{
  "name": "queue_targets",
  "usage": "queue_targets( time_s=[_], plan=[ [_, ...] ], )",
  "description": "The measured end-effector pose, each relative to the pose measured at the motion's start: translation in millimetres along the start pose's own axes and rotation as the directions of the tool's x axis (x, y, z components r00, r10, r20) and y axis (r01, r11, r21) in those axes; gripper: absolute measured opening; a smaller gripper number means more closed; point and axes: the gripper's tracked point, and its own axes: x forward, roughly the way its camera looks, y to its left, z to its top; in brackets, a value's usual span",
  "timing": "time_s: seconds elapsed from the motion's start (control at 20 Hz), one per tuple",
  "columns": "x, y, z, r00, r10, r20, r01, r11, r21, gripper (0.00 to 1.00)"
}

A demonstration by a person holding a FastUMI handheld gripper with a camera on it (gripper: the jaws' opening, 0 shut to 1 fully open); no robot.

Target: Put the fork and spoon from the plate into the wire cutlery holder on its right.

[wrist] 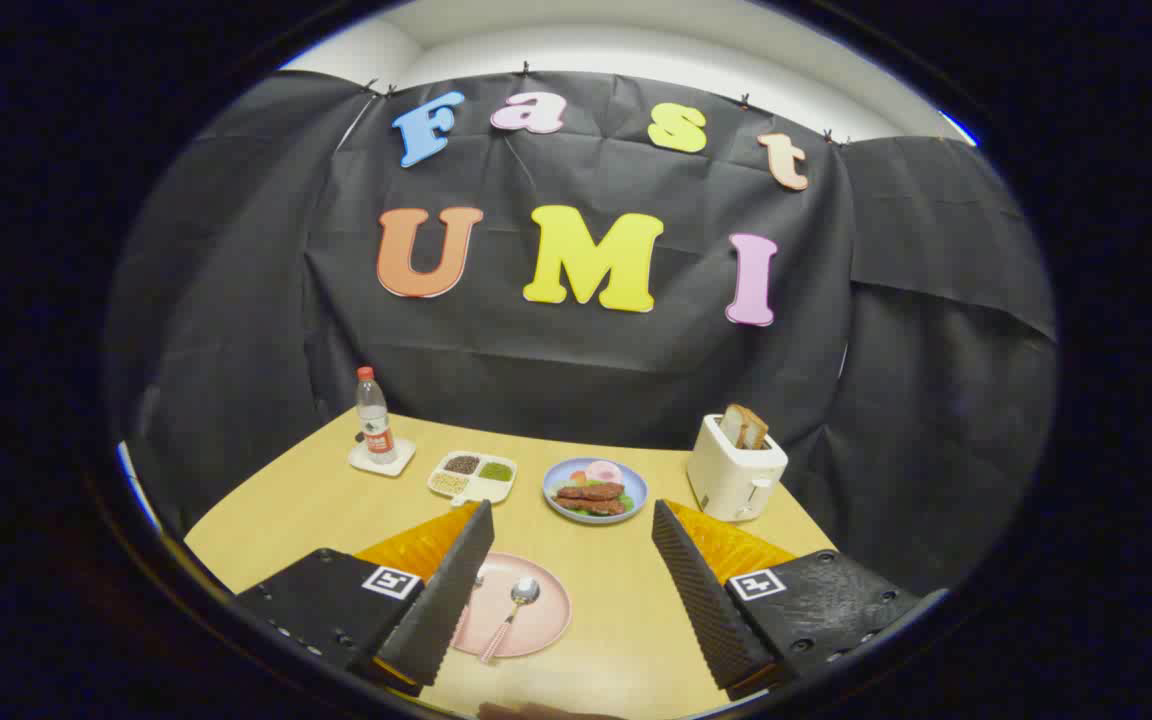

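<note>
While the tool (pixel 572 545) hangs above the near part of the tabletop (pixel 616 610), its two ribbed fingers (pixel 446 590) stand spread wide with nothing between them but bare wood. A pink plate (pixel 536 625) lies low between the fingers, close against the left one, which covers the plate's left side. On the plate rests a spoon (pixel 511 605) with a metal bowl and a pink handle, the bowl pointing away from the tool. A second utensil shows only as a sliver beside the left finger; whether it is the fork cannot be told.

Beyond the fingertips, a blue plate (pixel 636 490) carries sausages and other food. To its left sits a white divided tray (pixel 472 478) with three fillings. Farther left, a clear bottle (pixel 373 415) with a red cap stands upright on a white coaster (pixel 383 460). To the right of the blue plate, a white toaster (pixel 733 470) holds toast (pixel 744 427) sticking up from its slot.

The tabletop is light wood. Black cloth walls off the booth behind it, with a white wall above.
</note>
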Motion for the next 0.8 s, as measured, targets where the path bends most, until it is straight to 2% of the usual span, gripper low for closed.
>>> queue_targets(
  time_s=[0.5,0.7,0.8],
  plan=[
    [8.9,-6.6,-15.4,0.999,-0.02,-0.033,0.02,1.0,-0.001,0.96],
    [24.6,-1.9,-42.4,0.991,-0.015,-0.13,0.016,1.0,0.007,0.96],
    [36.0,8.4,-65.2,0.977,0.007,-0.214,-0.006,1.0,0.009,0.96]
  ],
)
